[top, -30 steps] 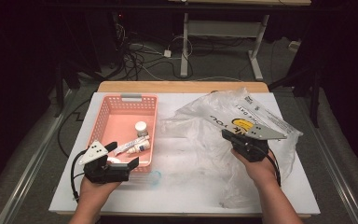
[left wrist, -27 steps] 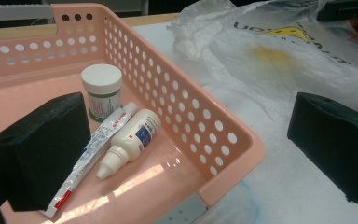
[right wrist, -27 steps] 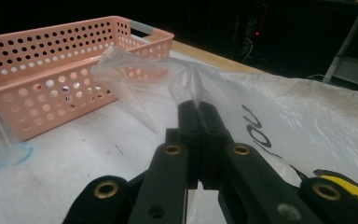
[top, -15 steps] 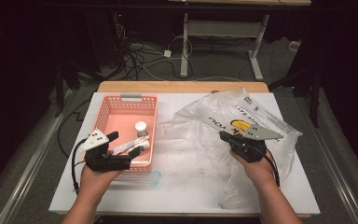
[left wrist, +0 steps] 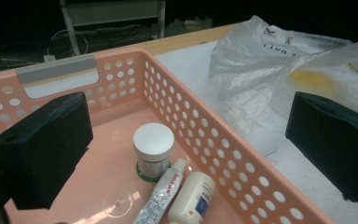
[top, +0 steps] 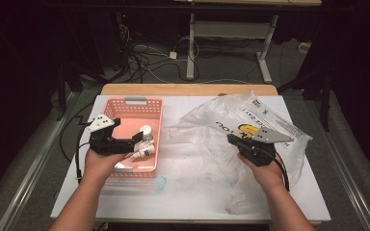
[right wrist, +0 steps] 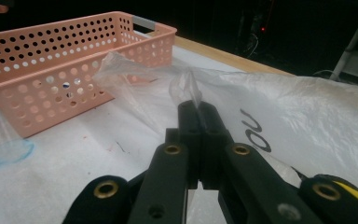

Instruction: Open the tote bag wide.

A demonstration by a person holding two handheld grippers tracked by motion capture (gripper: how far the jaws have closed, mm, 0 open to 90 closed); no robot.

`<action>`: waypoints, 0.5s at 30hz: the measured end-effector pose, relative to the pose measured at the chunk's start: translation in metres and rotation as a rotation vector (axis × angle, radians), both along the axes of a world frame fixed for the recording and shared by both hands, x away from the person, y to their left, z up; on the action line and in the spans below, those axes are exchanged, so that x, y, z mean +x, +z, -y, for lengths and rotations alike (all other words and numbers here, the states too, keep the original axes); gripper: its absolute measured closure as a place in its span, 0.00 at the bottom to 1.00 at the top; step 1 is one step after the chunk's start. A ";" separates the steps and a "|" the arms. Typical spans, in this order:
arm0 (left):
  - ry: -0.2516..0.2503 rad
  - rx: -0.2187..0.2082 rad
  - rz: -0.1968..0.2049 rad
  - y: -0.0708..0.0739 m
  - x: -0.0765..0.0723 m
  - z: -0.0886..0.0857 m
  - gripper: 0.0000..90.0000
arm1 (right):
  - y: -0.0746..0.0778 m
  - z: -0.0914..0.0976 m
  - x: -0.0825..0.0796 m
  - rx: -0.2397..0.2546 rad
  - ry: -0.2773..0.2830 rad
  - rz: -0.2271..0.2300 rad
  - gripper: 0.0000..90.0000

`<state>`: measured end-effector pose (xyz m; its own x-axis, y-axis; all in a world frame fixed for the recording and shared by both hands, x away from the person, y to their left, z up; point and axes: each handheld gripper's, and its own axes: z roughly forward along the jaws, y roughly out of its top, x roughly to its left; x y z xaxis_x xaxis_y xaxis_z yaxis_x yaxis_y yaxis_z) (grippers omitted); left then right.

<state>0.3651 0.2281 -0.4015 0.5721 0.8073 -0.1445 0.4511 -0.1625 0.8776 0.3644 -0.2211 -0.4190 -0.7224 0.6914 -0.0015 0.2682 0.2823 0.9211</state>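
Plastic bag, clear with black lettering and a yellow mark, is lying crumpled across the right half of the white table in the high view. The right gripper is sitting at the bag's near left part, its jaws pressed together on a fold of the film. The left gripper is hovering over the pink perforated basket, jaws spread and holding nothing. Inside the basket, a white-capped jar is standing beside a small white bottle.

In the left gripper view, the two black pads are standing wide apart, one over the basket and one over the table outside it. The jar is standing upright on the basket floor, with a tube and the white bottle lying just beside it. The bag is lying beyond the basket wall.

In the right gripper view, the right gripper is pinching a gathered peak of the bag between closed jaws. The basket is standing to the left, apart from the gripper.
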 end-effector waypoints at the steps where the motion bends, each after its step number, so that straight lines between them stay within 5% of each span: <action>1: 0.005 0.002 -0.012 -0.002 0.004 -0.001 0.00 | -0.002 -0.001 -0.001 0.005 -0.004 -0.004 1.00; 12: 0.037 0.043 -0.155 -0.016 0.035 -0.013 0.05 | -0.003 -0.002 -0.004 -0.003 0.007 0.005 1.00; 15: 0.035 0.092 -0.193 -0.017 0.040 -0.014 0.09 | -0.003 -0.001 -0.005 -0.003 0.006 0.004 1.00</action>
<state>0.4052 0.2424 -0.4186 0.5123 0.8410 -0.1738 0.6162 -0.2189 0.7566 0.3599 -0.2201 -0.4218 -0.7264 0.6872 -0.0065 0.2631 0.2868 0.9212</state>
